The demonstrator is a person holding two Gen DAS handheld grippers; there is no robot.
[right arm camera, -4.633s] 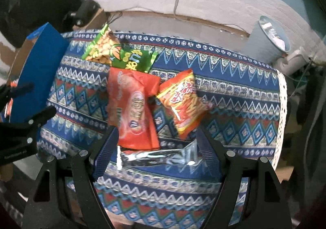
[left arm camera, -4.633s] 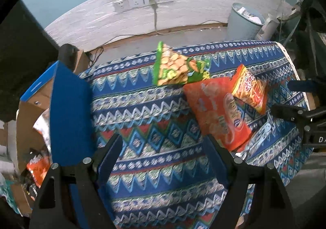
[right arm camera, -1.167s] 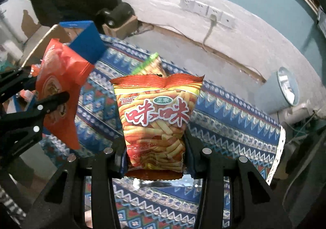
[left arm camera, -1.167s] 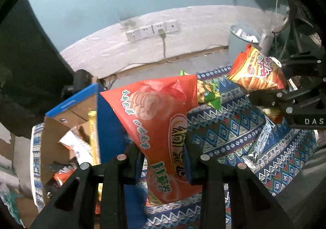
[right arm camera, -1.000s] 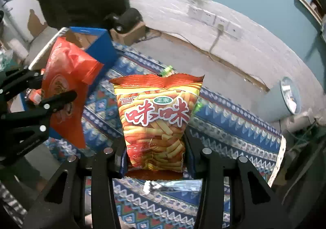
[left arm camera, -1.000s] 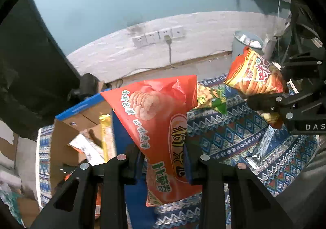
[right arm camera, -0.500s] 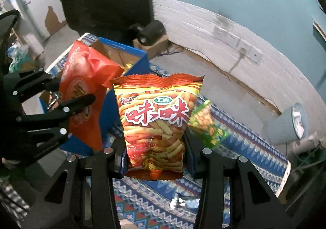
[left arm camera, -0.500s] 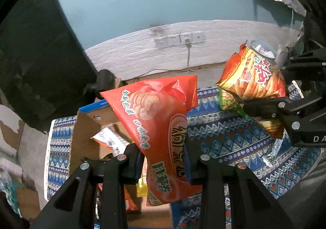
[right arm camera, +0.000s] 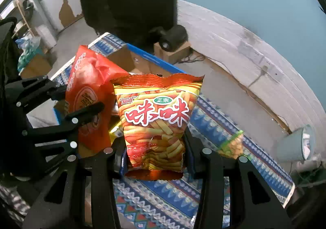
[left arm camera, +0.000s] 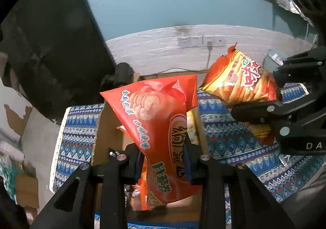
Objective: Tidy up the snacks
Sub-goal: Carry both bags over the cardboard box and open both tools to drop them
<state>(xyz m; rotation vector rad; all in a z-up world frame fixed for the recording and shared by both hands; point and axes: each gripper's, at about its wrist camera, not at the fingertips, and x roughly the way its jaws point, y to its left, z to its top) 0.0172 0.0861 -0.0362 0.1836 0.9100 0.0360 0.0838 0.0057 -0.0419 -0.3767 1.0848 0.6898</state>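
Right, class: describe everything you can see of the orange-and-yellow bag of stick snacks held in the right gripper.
The stick-snack bag is a glossy, puffy foil pouch, orange-red at top and bottom with a yellow band. It pictures golden sticks under big red characters outlined in white, with a small green oval label above. Its crimped top edge is sealed and points up. The right gripper pinches its lower part between both pads, holding it upright in the air above the patterned tablecloth. It hangs beside the red bag in the left gripper.

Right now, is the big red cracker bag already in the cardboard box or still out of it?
Out. The red cracker bag hangs clamped in the left gripper, above the open cardboard box; its lower end has not gone in.
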